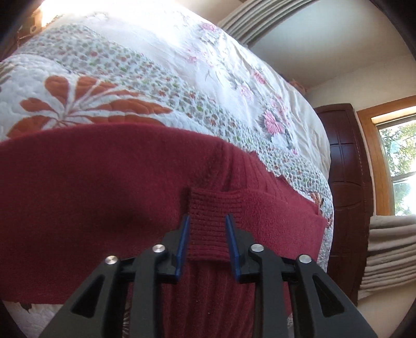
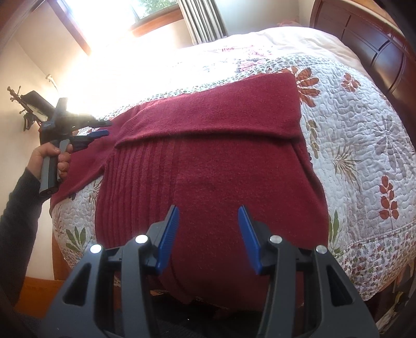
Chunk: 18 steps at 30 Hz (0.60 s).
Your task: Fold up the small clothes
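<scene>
Light source: daylight from a window (image 2: 145, 10) behind the bed, and from a second window (image 1: 400, 166) at the right of the left wrist view.
Glare: the quilt (image 2: 145, 67) burns out to plain white near the far window (its pattern is lost there).
Shadow: a soft dark patch lies on the red sweater (image 1: 135, 215).
Distortion: strong fisheye bending; the corners go black.
Focus: the fingertips (image 1: 183, 241) up close look slightly soft.
</scene>
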{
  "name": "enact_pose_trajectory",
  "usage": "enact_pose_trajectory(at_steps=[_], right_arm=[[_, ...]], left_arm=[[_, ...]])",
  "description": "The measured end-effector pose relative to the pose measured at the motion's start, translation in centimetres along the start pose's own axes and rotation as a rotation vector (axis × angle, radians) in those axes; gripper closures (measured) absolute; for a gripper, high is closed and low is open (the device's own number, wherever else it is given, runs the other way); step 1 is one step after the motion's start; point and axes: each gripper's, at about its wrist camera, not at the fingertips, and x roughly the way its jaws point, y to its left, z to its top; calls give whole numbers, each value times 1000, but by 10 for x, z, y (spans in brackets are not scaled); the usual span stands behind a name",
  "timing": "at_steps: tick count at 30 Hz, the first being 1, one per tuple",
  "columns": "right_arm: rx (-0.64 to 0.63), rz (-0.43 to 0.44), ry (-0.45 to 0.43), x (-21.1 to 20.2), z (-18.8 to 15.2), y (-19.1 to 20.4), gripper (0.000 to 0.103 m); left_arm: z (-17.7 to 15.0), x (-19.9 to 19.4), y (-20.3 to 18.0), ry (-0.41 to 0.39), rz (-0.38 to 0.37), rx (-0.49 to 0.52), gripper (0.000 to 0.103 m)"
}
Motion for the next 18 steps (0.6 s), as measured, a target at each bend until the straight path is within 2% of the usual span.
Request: enact_pose_trajectory(at_steps=[1,2,5,9,12,16,18], right_arm=[[4,2,-2,0,0,0,55],[6,4,-3,0,1,-1,55],[-3,15,2,1,4,3,54],[-39,23,-7,-3,7,14,55],[-46,25,-18,-9,9,17,53],[-43,27,-27,-13,12,16,53],[-48,32,-33,-14,16,16,53]], left_arm=[[-3,-10,-4,-41,-15,0,55],[-5,-14,-11,-57,-38,8,54],[-11,4,-30,-9,-108,50,53],[-16,49,-22,75,-102,-12,53],[-21,60,-6,69,-98,-46,56],[-20,30,24,0,-83,-126,57],[-26,-6,45,-75,-127,-175,53]])
